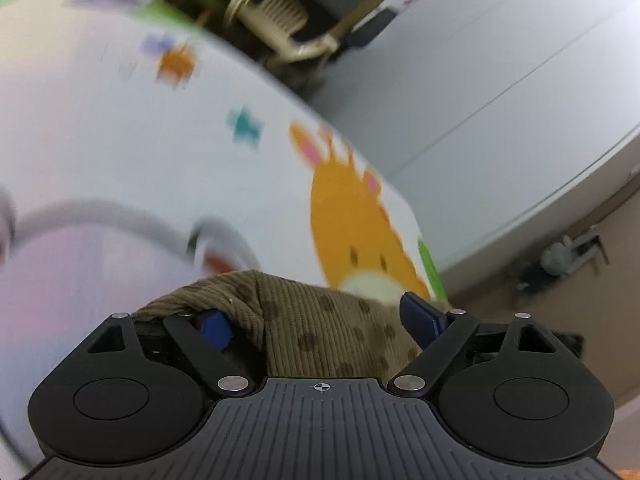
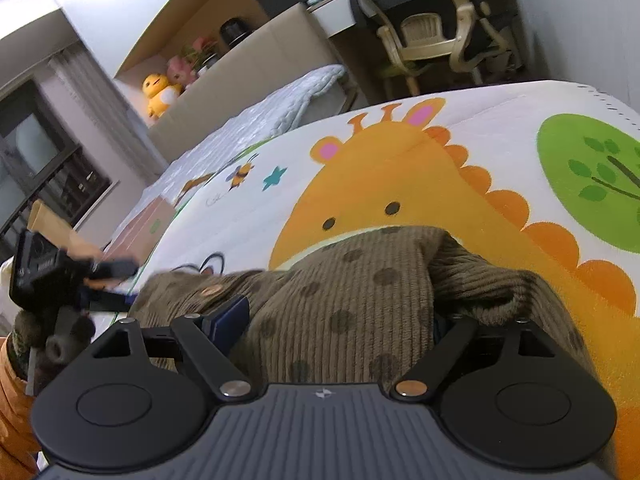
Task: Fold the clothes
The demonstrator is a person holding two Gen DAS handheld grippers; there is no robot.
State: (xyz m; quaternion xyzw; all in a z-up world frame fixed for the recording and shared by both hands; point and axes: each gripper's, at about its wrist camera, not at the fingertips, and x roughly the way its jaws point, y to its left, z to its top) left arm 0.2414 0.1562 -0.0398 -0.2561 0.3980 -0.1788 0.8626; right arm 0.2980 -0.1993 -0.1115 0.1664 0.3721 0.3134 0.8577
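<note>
giraffe-print mat, chair, possibly desk

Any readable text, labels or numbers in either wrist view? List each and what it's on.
None readable.
White cartoon-print play mat: small dark scribble near the bee, too small to read.
Left wrist view: purple marks at the mat's far edge, motion-blurred.
Olive-brown dotted corduroy garment: no text.

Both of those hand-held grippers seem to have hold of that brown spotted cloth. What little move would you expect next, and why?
Probably both lift and draw apart to spread the brown corduroy garment flat. It sits bunched over the giraffe mat, fabric filling the left hand-held gripper and the right hand-held gripper. Folding seems to need it laid out first.
</note>
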